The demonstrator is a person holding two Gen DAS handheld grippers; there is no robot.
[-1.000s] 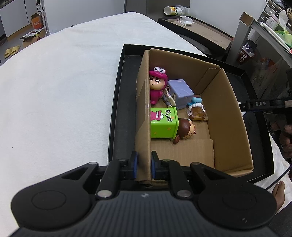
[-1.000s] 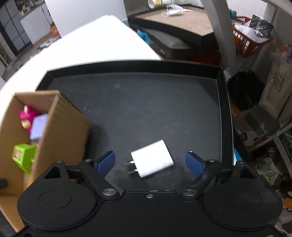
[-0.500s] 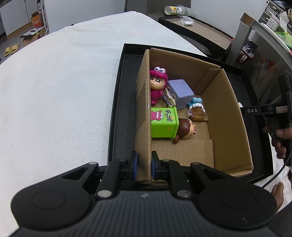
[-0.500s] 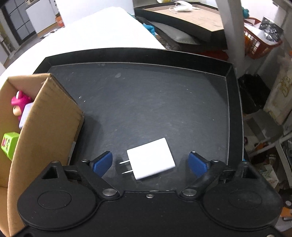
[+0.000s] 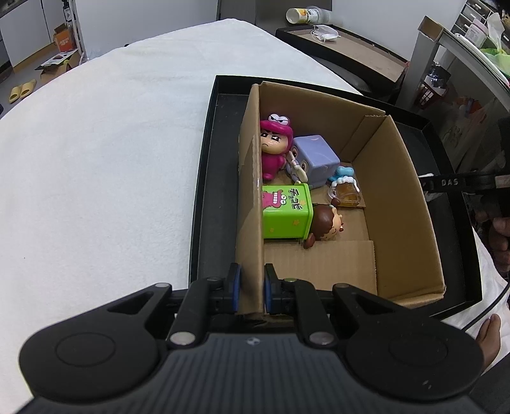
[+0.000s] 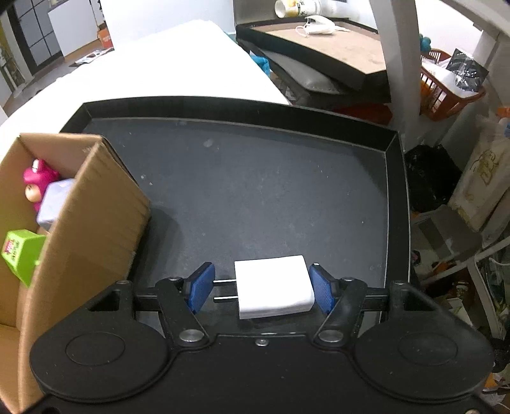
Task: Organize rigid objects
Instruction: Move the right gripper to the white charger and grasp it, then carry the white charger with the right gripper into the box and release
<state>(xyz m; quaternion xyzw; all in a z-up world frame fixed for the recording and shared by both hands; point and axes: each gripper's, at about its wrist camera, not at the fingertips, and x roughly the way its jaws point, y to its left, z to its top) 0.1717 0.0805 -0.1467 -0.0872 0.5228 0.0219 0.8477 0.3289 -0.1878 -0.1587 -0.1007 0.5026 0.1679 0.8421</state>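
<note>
Left gripper (image 5: 249, 288): clenched on the cardboard box (image 5: 411, 203) near-left wall, steadying it.
Right gripper (image 6: 261, 288): jaws just been closing around the white charger (image 6: 272, 286); right pad seems to touch, left pad faces the prongs.
Charger location: near edge of the black tray (image 6: 255, 178), right of the box.
Risk: squeeze along the prongs may twist or slip the charger.

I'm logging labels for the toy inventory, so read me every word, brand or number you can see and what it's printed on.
"DAS": white letters on the black bar at the right edge of the left wrist view.
"チョコビ": black characters on the green rectangular tin in the brown cardboard box.
Print on the tipped-over bottle far behind: too blurred to read.
</note>
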